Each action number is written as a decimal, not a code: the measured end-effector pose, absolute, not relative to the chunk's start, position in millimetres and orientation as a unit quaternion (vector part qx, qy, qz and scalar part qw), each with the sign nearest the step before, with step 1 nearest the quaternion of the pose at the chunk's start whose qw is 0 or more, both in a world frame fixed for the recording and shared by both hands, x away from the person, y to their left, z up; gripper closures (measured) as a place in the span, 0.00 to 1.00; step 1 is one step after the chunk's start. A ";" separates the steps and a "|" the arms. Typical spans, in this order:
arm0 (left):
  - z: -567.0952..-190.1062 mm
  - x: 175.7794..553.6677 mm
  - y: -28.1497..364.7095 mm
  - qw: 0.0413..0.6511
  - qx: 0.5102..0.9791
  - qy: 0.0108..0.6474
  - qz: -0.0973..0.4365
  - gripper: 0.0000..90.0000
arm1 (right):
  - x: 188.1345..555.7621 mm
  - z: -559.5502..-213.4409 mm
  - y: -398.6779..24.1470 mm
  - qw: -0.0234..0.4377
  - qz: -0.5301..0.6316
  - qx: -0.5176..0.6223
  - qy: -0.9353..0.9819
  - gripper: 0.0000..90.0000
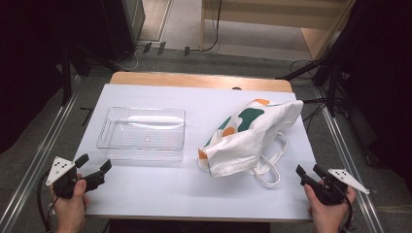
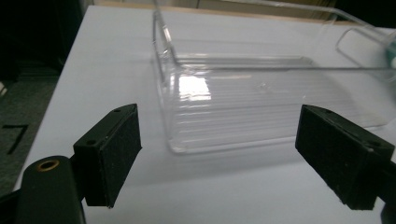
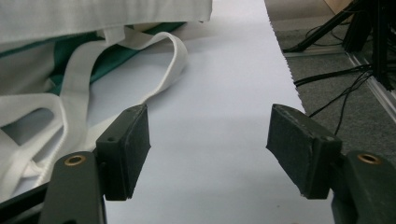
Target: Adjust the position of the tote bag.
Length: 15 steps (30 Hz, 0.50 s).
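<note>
At the near edge of the table (image 1: 145, 194), the left hand (image 1: 70, 206) and right hand (image 1: 328, 208) each grip a tool low over the white surface, wrists coming in from below — the left gripper (image 1: 94, 164) angled toward the far right, the right gripper (image 1: 310, 171) toward the far left, both with jaws parted and nothing between them. Just beyond the left gripper stands the clear plastic bin (image 1: 143, 133), empty. Beyond the right gripper, a little to its left, lies the white cloth bag (image 1: 252, 138) with green and orange patches — its straps trailing toward the near edge.
</note>
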<state>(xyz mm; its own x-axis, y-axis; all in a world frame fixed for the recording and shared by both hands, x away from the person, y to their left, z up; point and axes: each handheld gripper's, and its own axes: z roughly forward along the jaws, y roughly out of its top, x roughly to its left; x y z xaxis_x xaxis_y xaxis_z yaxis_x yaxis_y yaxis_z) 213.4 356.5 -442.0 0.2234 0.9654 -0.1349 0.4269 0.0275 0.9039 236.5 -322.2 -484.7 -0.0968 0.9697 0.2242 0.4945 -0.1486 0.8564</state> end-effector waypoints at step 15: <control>-414.5 222.0 269.1 0.498 0.679 0.474 0.258 0.17 | 232.6 -457.2 -294.3 0.280 0.487 0.571 0.599 0.55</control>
<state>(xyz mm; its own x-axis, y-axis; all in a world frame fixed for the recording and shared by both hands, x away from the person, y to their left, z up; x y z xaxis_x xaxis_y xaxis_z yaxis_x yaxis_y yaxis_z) 222.0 269.1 -414.5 0.4172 0.9005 -0.1225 0.3869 -0.0540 0.9205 232.6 -294.3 -457.2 -0.1916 0.9561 0.2216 0.4109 -0.1269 0.9028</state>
